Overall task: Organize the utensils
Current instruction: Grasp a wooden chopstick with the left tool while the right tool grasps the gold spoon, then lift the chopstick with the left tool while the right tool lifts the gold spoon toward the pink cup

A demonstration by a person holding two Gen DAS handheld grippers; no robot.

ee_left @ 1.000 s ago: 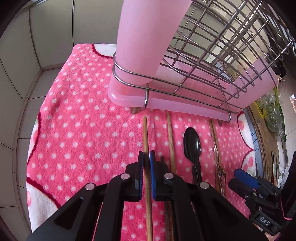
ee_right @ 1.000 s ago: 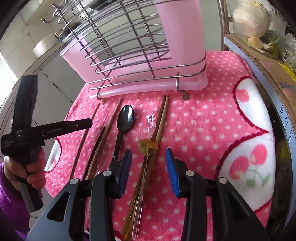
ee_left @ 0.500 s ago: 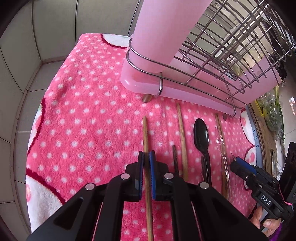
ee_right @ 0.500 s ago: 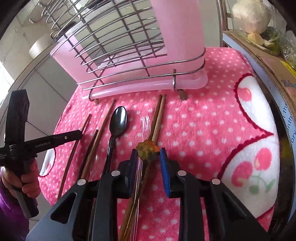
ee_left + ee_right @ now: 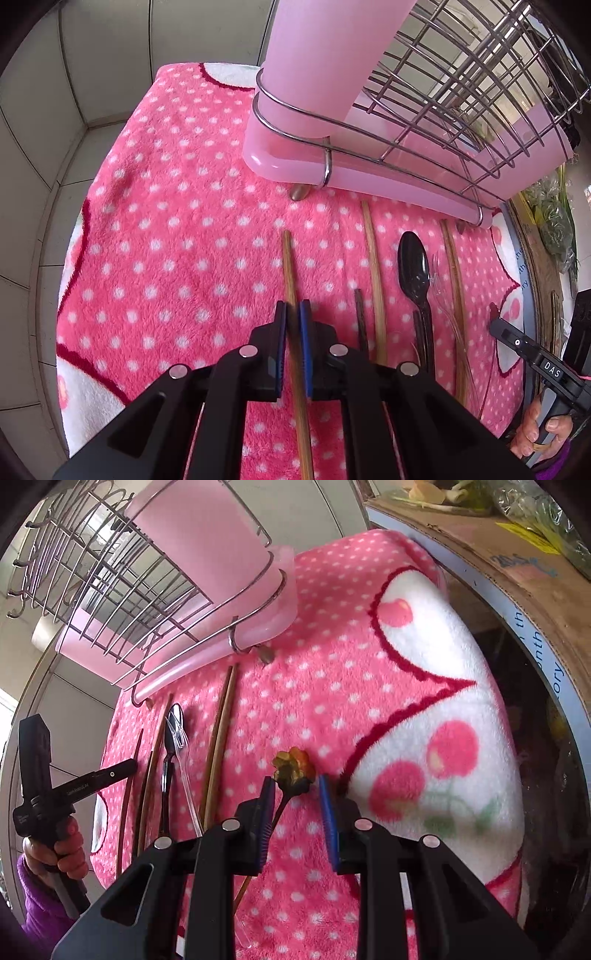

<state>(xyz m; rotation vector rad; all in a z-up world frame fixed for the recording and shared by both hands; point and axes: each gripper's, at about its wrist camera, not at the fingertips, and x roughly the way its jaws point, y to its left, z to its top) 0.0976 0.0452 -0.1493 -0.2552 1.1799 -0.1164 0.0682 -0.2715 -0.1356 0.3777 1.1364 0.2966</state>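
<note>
Right now my left tool (image 5: pixel 291 314) is clamped on a wooden chopstick (image 5: pixel 289 266) at lower centre, lying on the pink polka-dot towel (image 5: pixel 177 236). My right tool (image 5: pixel 295 794) holds a flower-topped utensil (image 5: pixel 293 768) between partly open pads, lifted at centre frame. Beside them lie a black spoon (image 5: pixel 413 269) and more chopsticks (image 5: pixel 373 254), below the wire utensil rack (image 5: pixel 424 110).

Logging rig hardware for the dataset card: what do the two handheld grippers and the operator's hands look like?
Both the left gripper and right gripper have black angular plastic fingers with round silver screw heads and ribbed blue pads. Seen from the opposite camera, each is a black pistol-style handle with a long bar; white "DAS" lettering marks the right one. The left hand is bare, with a purple sleeve.
</note>
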